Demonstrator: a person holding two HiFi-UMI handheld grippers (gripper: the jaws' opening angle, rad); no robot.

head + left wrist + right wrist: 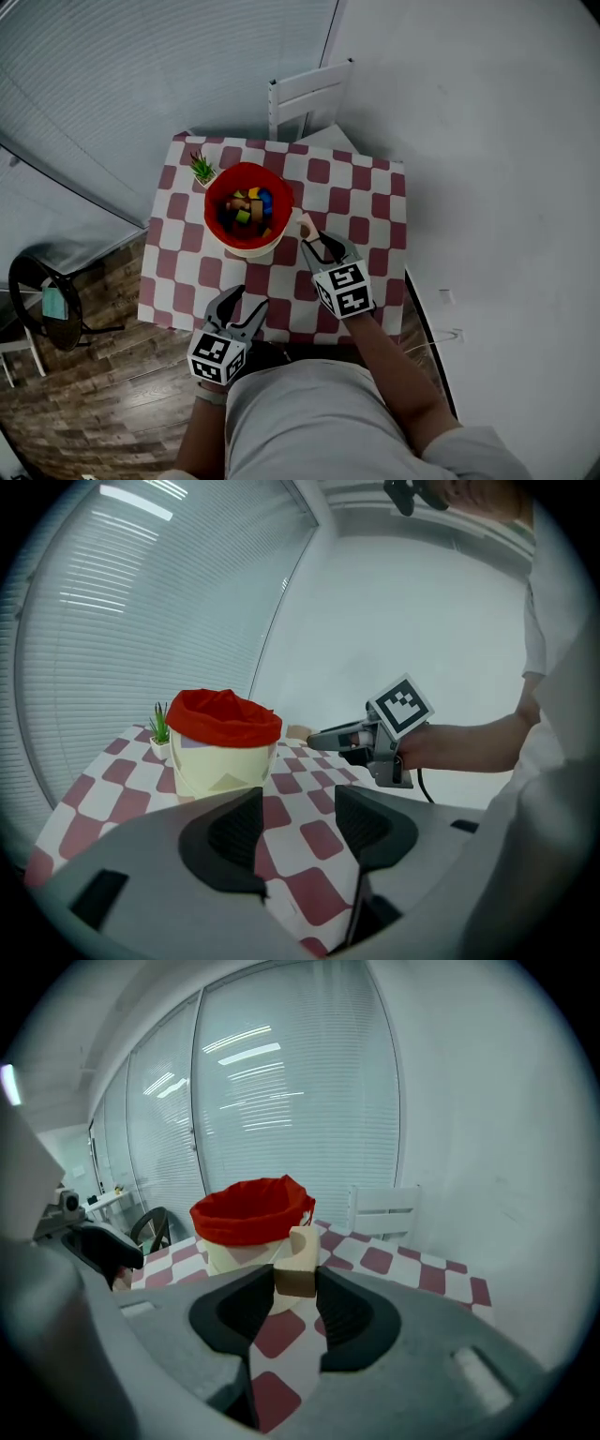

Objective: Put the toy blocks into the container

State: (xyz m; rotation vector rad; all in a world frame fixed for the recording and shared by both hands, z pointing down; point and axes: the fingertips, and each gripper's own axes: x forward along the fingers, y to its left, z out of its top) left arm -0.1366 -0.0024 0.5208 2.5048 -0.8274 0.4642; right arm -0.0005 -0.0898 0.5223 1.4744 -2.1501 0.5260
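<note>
A cream bucket lined with red cloth [247, 212] stands on the checkered table [366, 211] and holds several coloured toy blocks [247, 208]. My right gripper [316, 241] is shut on a pale wooden block [298, 1260], held just right of the bucket [251, 1222] and near its rim. The same block [306, 226] shows at the jaw tips in the head view. My left gripper [242, 307] hovers open and empty over the table's near edge, below the bucket [223, 741]. The right gripper [328, 739] also shows in the left gripper view.
A small potted plant [202, 170] stands at the bucket's far left. A white chair [309, 97] is behind the table, a dark round stool [45, 300] at the left on the wooden floor. A wall runs along the right.
</note>
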